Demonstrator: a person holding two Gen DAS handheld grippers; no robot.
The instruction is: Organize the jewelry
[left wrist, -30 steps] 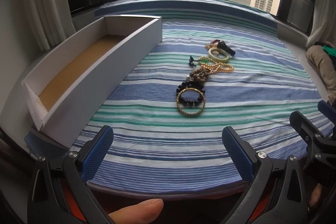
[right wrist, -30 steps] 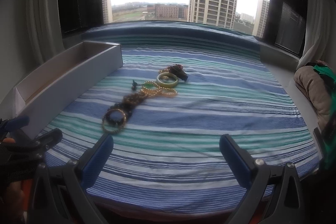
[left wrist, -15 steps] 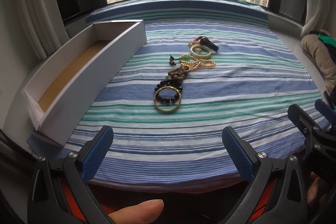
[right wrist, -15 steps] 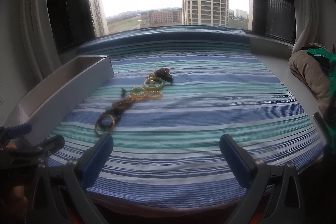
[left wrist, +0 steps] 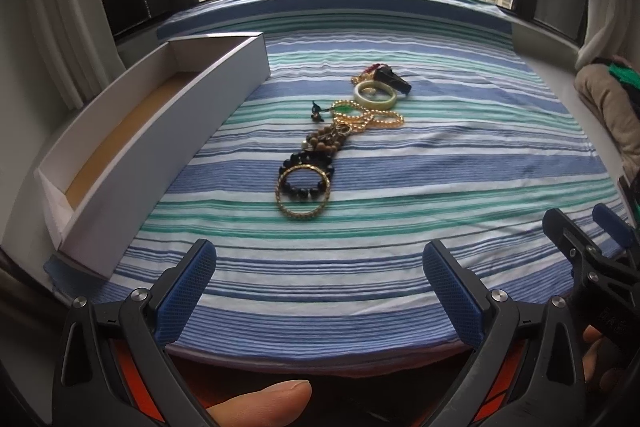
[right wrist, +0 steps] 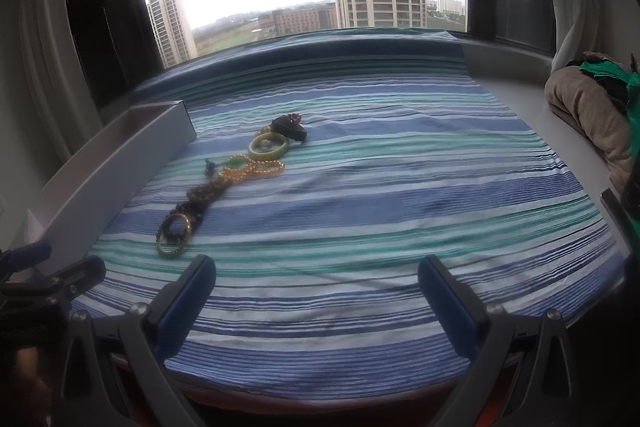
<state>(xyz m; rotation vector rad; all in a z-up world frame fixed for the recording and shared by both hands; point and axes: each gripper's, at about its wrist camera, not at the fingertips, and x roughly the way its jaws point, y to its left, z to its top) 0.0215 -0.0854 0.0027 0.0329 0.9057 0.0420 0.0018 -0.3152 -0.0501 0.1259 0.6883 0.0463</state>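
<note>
Tools [left wrist: 318, 269] farther back from jewelry [left wrist: 336, 135].

Left tongs [left wrist: 320, 267] gaped wide above the near edge of the striped surface [left wrist: 440, 187], gripping nothing.

A line of jewelry lay mid-cloth: a gold bangle [left wrist: 303, 191] nearest, overlapping a dark bead bracelet [left wrist: 308, 163], then brown wooden beads [left wrist: 326, 143], a gold bead chain [left wrist: 376, 118] and a pale green bangle [left wrist: 376, 95] farthest. A long white box [left wrist: 160, 147] sat open at the left. The right tongs [left wrist: 592, 239] showed at the right edge, and a thumb [left wrist: 264, 401] at the bottom.
</note>
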